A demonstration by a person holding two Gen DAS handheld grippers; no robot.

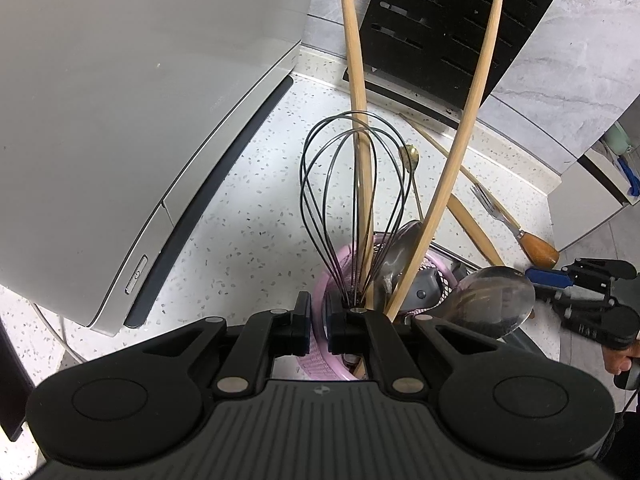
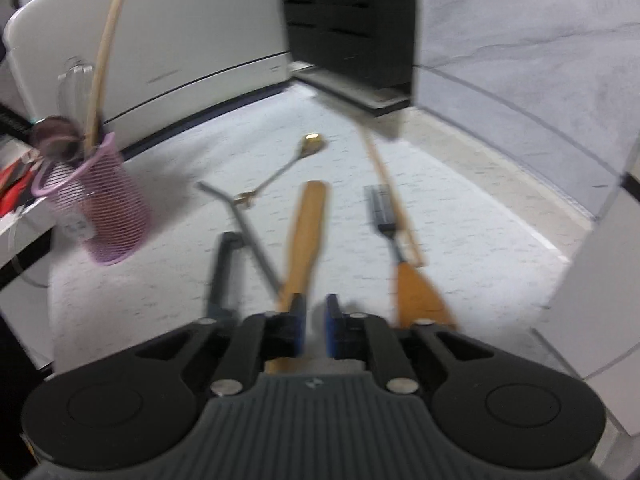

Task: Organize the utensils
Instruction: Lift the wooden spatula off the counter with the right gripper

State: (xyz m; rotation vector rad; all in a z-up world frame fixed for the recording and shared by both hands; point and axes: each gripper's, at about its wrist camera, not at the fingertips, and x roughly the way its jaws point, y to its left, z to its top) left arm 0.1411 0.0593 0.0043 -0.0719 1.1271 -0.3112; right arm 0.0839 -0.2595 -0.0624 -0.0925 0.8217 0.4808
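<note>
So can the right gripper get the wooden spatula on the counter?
Probably yes. The right gripper is open just above the spatula, nothing lies on top of it, and the fork rests off to one side. The view is blurry, though.

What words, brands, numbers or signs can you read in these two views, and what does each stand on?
No word reads in full.
Power symbol, no letters: on the button of the grey appliance.
Faint lettering on the appliance's front: too small to read.
Small emblem on the ribbed grey housing: a logo, no letters.
Sticker on the pink holder: blurred, unreadable.
</note>
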